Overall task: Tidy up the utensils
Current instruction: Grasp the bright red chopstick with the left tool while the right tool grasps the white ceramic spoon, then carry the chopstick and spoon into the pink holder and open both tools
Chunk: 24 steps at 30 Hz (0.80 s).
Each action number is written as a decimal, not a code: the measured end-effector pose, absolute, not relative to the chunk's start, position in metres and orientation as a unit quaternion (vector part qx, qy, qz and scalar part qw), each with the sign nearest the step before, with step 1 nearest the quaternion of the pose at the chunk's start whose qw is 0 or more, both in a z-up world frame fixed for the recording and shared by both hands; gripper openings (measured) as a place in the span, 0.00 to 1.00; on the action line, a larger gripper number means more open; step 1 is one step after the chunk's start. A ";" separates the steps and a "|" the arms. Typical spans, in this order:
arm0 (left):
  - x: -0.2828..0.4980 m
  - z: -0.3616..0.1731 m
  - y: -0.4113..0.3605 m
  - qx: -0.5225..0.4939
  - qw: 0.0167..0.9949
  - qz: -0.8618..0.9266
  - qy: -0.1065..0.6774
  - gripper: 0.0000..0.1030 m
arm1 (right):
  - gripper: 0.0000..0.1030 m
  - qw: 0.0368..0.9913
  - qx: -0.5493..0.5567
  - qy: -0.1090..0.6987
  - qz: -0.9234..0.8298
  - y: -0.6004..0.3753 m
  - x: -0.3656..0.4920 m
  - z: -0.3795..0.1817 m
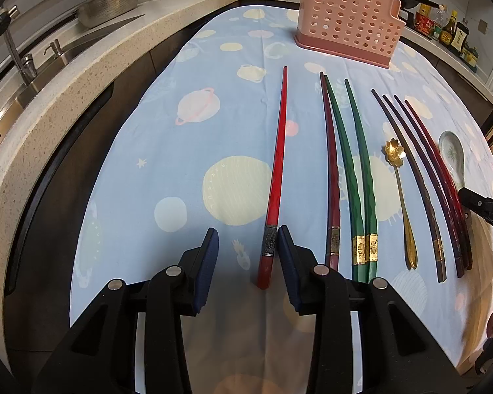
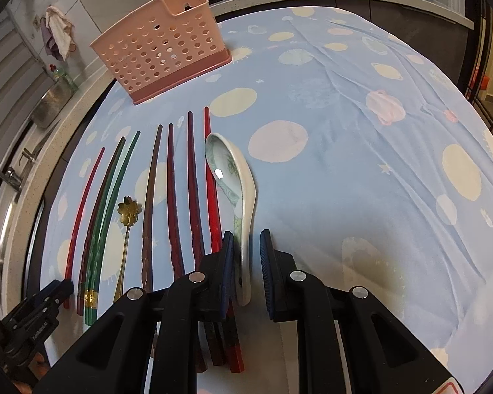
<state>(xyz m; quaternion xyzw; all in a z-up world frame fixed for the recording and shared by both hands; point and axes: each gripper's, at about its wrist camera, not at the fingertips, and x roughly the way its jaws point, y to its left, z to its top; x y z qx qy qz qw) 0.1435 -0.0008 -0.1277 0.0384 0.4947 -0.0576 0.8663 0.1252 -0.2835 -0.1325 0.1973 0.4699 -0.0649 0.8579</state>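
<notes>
Both hand-held grippers hang parted, the left hand-held gripper [image 1: 246, 249] straddling the red chopstick [image 1: 276, 177], the right hand-held gripper [image 2: 246, 249] the ceramic spoon [image 2: 236, 193], seemingly lined up for the pink holder [image 2: 161, 52] across the tabletop [image 2: 361, 170].

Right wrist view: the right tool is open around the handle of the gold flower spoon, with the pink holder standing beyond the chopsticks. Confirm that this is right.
Not quite. The right tool is open around the handle of the white ceramic spoon, not the gold flower spoon, which lies further left among the chopsticks. The right wrist view shows this. The pink holder does stand beyond the chopsticks.
</notes>
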 end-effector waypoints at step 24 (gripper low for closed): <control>0.095 -0.090 0.030 -0.006 0.875 -0.091 0.475 0.08 | 0.06 0.889 0.169 0.417 -0.081 -0.287 0.037 -0.068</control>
